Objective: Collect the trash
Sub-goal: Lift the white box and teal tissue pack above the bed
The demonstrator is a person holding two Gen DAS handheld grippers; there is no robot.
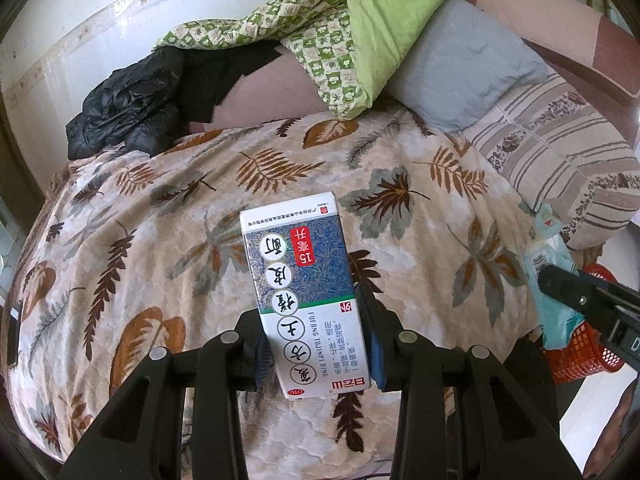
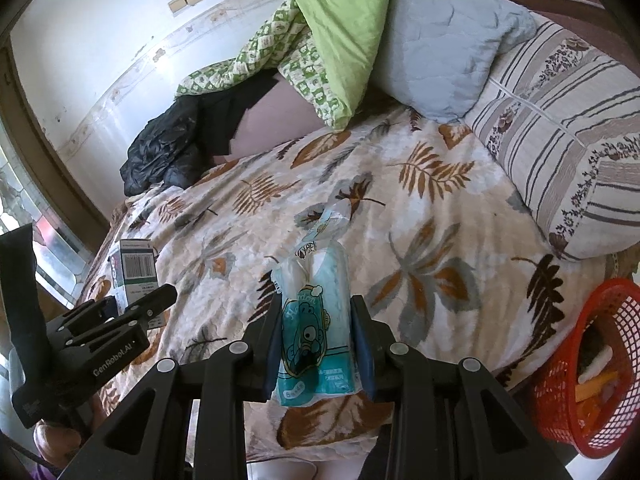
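While the left gripper (image 1: 316,344) clamps a medicine box (image 1: 304,296), the right gripper (image 2: 318,344) pinches a teal wrapper (image 2: 316,320); both hang over the leaf-print bedspread (image 2: 420,208). Beside the bed stands a red basket (image 2: 560,380).

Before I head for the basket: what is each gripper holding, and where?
Left gripper: medicine box, pinched across its near end. Right gripper: teal tissue pack, pinched across its lower half.

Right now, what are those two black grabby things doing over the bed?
A person is collecting trash off the bed. The left tongs are shut on a medicine box, and the right tongs are shut on a blue tissue pack. Both are held above the leaf-print blanket. A red basket beside the bed already holds some scraps.
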